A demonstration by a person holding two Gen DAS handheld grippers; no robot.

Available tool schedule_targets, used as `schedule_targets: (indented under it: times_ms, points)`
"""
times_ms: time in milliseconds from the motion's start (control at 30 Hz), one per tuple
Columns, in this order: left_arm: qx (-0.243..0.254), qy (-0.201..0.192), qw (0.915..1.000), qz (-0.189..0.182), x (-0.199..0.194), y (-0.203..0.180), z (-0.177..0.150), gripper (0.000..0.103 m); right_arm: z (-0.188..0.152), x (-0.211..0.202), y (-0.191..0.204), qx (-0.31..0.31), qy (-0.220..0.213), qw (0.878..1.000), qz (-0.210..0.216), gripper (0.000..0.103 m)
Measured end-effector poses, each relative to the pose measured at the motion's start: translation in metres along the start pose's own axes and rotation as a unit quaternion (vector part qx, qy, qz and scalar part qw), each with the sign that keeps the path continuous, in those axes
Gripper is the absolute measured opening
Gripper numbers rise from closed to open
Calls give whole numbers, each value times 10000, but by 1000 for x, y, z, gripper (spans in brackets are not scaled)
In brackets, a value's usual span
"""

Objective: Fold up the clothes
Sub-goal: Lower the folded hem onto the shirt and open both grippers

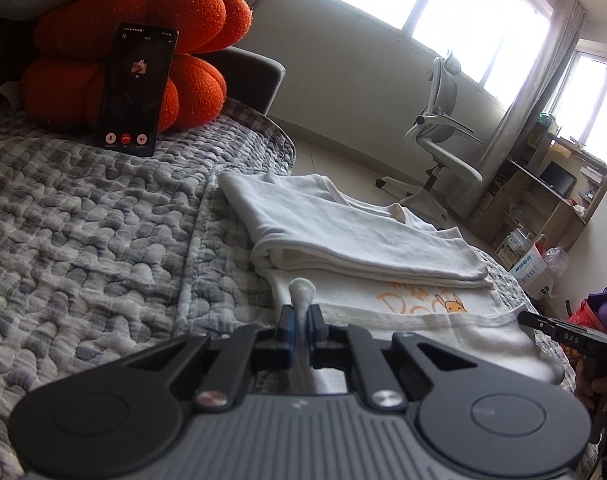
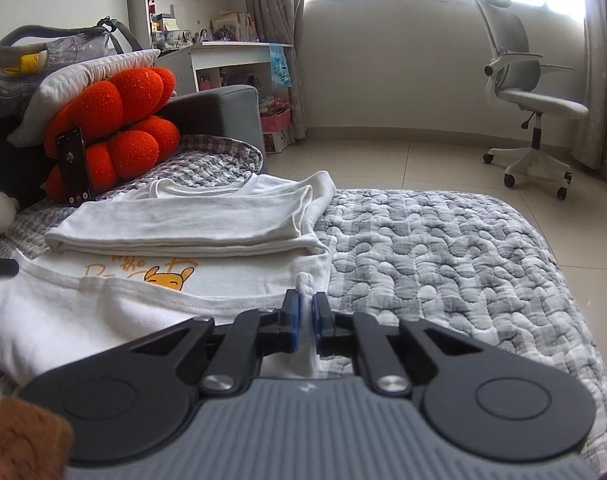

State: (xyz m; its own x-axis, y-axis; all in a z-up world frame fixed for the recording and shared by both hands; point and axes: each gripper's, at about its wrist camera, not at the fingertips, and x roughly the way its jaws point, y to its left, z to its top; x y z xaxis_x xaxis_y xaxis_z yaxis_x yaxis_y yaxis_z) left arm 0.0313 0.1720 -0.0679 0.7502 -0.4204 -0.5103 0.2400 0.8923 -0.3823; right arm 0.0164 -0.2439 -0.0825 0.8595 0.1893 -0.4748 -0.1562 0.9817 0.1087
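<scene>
While both hand-held grippers [image 1: 299, 320] [image 2: 306, 312] pinch white shirt [image 2: 231, 280], phone [image 1: 137, 88] leans on orange cushion [image 1: 143, 4] beyond.

White printed tee [image 2: 175, 280] on quilt, partly folded; folded white tee [image 2: 183, 224] lies across it.

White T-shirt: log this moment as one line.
left tool: shut on white T-shirt | right tool: shut on white T-shirt | lying on quilt

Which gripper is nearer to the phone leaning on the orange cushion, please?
Left. The left gripper grips the white shirt on the phone side; the right gripper grips the shirt's far edge.
</scene>
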Motion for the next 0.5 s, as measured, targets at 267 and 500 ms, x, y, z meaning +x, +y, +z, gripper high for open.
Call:
schedule_targets:
  times_ms: [267,500]
  points:
    - [102,-169,9998,-27,-6,-5,5,6,7,-15,4,-141,-351,9992,-90,8]
    - [38,-204,9998,35,10,0,16,6,20,5,1,-199,-351,9991,-113,7]
